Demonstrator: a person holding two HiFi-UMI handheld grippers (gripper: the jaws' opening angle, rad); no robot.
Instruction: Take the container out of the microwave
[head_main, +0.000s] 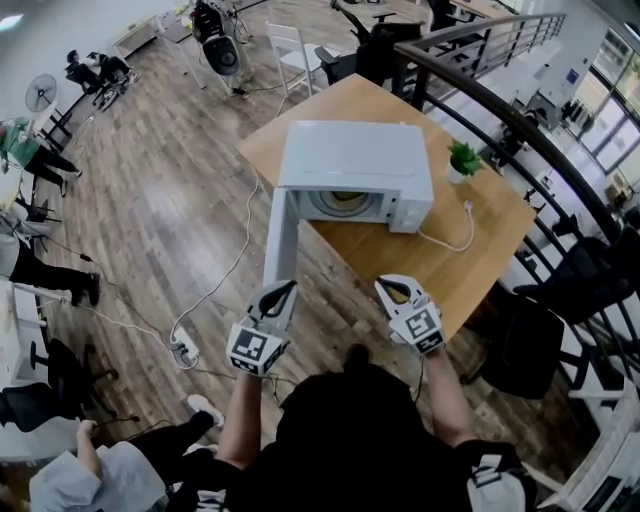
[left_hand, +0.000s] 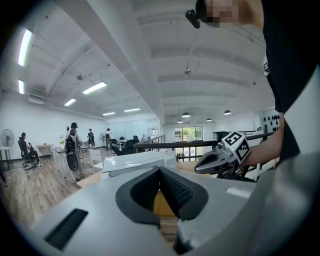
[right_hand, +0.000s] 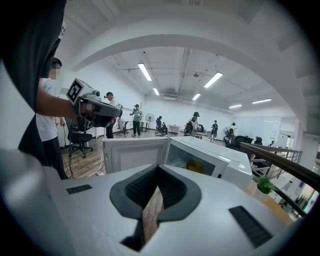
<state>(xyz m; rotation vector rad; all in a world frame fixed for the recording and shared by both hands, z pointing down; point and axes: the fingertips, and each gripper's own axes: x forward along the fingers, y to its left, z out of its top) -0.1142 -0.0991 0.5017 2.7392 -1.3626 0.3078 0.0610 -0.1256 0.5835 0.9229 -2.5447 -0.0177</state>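
1. Container (head_main: 346, 201) sits inside microwave (head_main: 355, 160), door (head_main: 282, 238) open.
2. Left gripper (head_main: 279, 292) & right gripper (head_main: 391, 288): jaws pressed together, empty, well short of it.
3. Prob. light, stiff, maybe slick; pinch the rim.

The white microwave (head_main: 355, 160) stands ahead of the left gripper (head_main: 283, 291) and the right gripper (head_main: 392, 288), its door (head_main: 282, 235) swung wide open — reaching toward the left one. The container (right_hand: 195, 166) — yellowish, apparently low and round — sits inside the cavity, ahead and right of the right gripper.
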